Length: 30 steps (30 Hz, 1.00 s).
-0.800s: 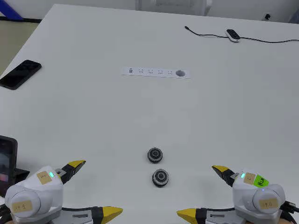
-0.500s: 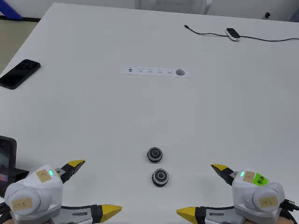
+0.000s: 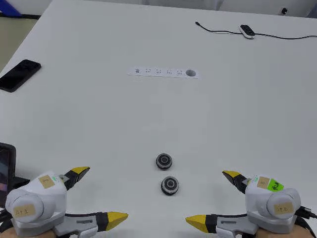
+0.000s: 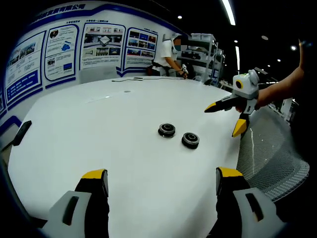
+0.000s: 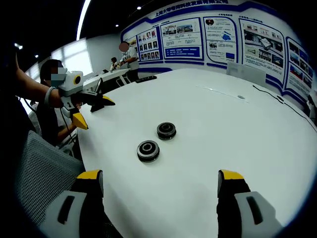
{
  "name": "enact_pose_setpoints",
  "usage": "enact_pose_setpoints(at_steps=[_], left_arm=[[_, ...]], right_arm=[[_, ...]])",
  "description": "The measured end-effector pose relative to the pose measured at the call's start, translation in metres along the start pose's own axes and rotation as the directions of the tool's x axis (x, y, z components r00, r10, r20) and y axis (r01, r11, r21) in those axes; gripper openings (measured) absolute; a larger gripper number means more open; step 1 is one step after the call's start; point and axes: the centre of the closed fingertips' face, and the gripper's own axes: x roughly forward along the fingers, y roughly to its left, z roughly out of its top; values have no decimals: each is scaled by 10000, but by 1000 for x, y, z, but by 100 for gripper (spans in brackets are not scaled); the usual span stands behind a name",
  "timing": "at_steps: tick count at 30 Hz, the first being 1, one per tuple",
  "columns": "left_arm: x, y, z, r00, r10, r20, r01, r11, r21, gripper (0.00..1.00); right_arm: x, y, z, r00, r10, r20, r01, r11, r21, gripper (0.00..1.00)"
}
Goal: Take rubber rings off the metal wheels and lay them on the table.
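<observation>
Two small metal wheels with black rubber rings lie flat on the white table, one point(image 3: 164, 161) just beyond the other point(image 3: 170, 185). They also show in the left gripper view point(image 4: 167, 130) point(image 4: 190, 140) and the right gripper view point(image 5: 166, 130) point(image 5: 148, 150). My left gripper point(image 3: 98, 194) hovers open at the near left, well apart from the wheels, yellow fingertips point(image 4: 94, 174) wide. My right gripper point(image 3: 214, 198) is open at the near right, equally apart, nothing between its fingertips point(image 5: 229, 175).
A white power strip point(image 3: 162, 72) lies mid-table. A black phone point(image 3: 20, 75) rests at the left edge, a dark device point(image 3: 7, 163) at the near left. A remote with cable point(image 3: 247, 31) sits far right. People stand beyond the table's far end point(image 4: 168, 52).
Both grippers have stayed open near the front edge. The head camera has shifted slightly, so the scene sits a little higher.
</observation>
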Motion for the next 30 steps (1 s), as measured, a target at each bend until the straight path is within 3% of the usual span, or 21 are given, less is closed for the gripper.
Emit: enact_pose_setpoints(at_steps=[13,19,30], left_arm=[[9,4,-1,9998,-4,-215,5,10000,54,81],[16,6,4,9998,-93,-154,95,9998,149,75],[30,-4,12,9980,-567,-263,578,9976,394,61]], right_arm=[[12,4,9,9998,193,39,-194,9987,466,89],[18,9,11,9992,407,-21,-405,9975,573,80],[25,14,12,9976,694,-18,-688,9923,1028,72]])
